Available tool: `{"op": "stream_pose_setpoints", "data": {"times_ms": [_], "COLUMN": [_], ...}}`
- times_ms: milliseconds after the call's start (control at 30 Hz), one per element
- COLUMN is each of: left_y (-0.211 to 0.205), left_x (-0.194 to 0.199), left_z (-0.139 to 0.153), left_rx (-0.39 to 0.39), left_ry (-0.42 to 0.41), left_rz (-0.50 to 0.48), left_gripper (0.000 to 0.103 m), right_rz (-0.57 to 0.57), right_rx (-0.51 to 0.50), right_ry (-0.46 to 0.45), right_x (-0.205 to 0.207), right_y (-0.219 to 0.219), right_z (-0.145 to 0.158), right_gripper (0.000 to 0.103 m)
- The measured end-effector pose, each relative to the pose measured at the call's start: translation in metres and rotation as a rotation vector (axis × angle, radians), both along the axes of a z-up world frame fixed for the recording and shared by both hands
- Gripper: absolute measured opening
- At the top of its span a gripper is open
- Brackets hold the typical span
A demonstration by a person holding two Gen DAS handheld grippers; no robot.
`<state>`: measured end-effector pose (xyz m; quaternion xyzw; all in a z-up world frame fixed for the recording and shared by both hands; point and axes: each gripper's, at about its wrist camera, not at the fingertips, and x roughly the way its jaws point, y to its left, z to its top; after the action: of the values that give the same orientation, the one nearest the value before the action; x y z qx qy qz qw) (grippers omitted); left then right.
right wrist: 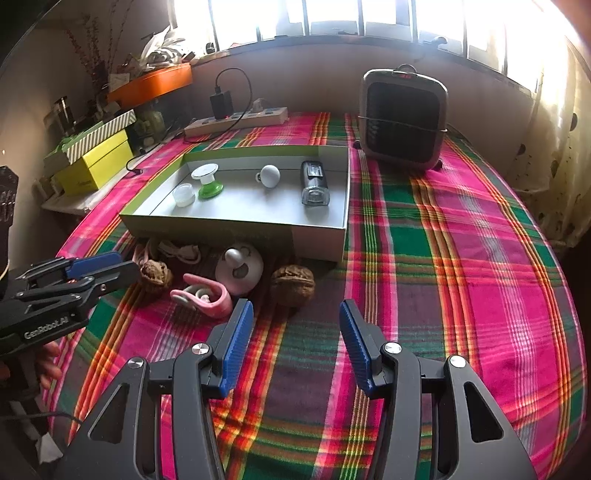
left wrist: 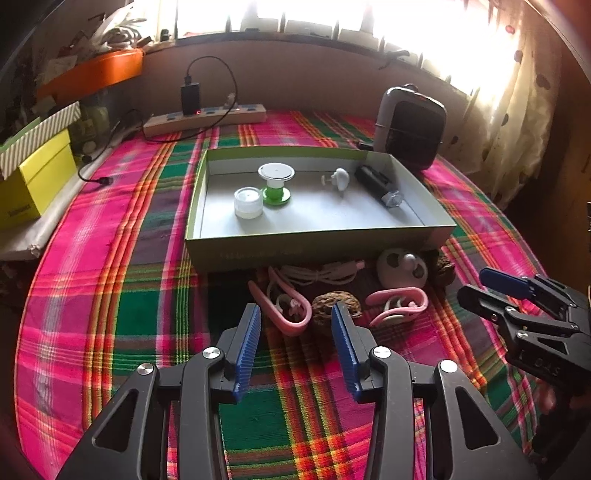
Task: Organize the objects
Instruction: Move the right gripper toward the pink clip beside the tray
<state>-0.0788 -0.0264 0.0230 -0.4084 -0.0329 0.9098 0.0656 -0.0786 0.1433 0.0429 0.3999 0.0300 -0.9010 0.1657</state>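
Hand-held gripper [right wrist: 295, 317] agape | walnut [right wrist: 292, 285] ahead | heater [right wrist: 403, 118] behind

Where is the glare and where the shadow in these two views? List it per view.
Left wrist view: the window is blown out white along the top, and the curtain glares; the box shades the items at its front wall. Right wrist view: the window is again overexposed, and the walnut sits in the box's shadow. Fisheye bending curves the tablecloth stripes in both.
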Motion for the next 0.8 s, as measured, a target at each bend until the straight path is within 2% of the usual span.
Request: {"op": "stream_pose_setpoints", "data": {"times_ms": [233,800], "left_y": [-0.006,-0.007], "left_x": [-0.004,-0.008], "left_z": [-0.005,-0.015], "left_rx": [-0.018,-0.034], "left_ry": [-0.021,-0.047], "left_rz": [0.029,0.032], "left_gripper": [0.038,0.039], "right_rz": [0.016,0.070], "right_rx": [-0.002,0.004], "right_ry": [-0.008,-0.030], "right_x": [0.000,-0.001], "right_y": [-0.002,-0.018], "right_z": [-0.003,-0.008], "right_gripper": [0.050,0.050]}}
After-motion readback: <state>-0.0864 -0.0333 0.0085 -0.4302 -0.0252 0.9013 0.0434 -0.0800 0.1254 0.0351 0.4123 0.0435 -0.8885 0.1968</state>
